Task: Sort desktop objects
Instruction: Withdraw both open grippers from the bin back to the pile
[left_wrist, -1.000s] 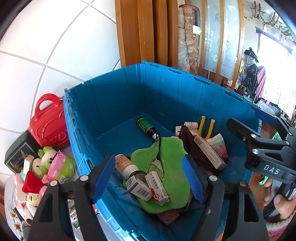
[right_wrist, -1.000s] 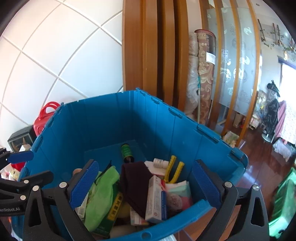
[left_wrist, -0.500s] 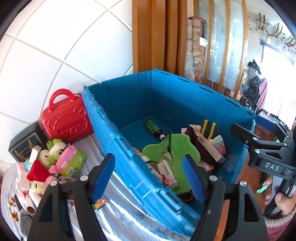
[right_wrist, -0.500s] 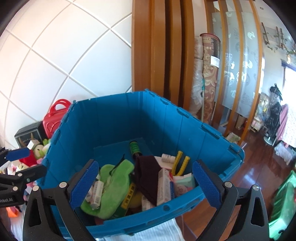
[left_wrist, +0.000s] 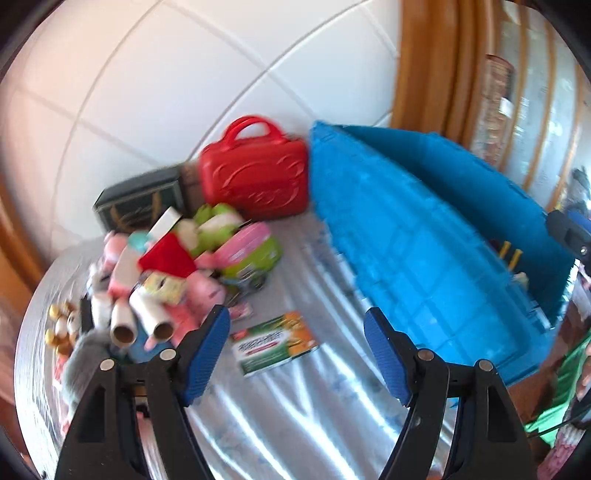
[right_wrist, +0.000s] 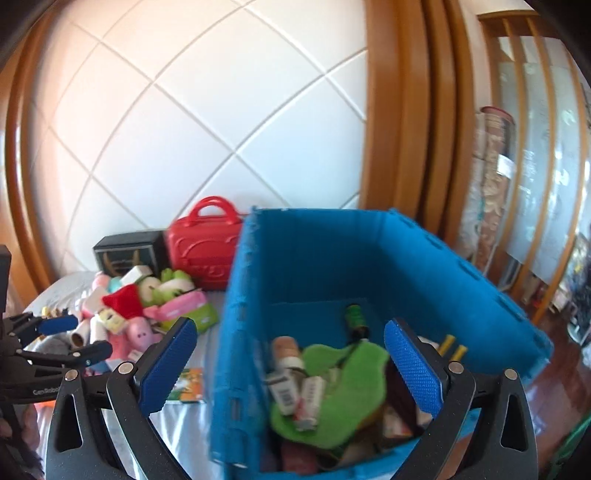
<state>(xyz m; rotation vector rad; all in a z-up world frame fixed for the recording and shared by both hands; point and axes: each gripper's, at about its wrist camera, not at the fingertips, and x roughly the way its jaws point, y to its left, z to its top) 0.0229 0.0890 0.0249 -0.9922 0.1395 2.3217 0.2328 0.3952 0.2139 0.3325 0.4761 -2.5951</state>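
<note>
Left wrist view: left gripper (left_wrist: 297, 345) jaws apart, empty, above a green-and-orange box (left_wrist: 275, 341) at lower centre on the silvery table cover (left_wrist: 295, 424). Right gripper (right_wrist: 290, 363) likewise apart, empty, over the blue bin (right_wrist: 461, 266) at right.

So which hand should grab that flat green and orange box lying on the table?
Left, probably. The left gripper is open with the flat green and orange box right between its fingers, while the right gripper points mostly into the blue bin.

open right gripper (right_wrist: 295, 365) above blue bin (right_wrist: 461, 266) of sorted clutter
</note>
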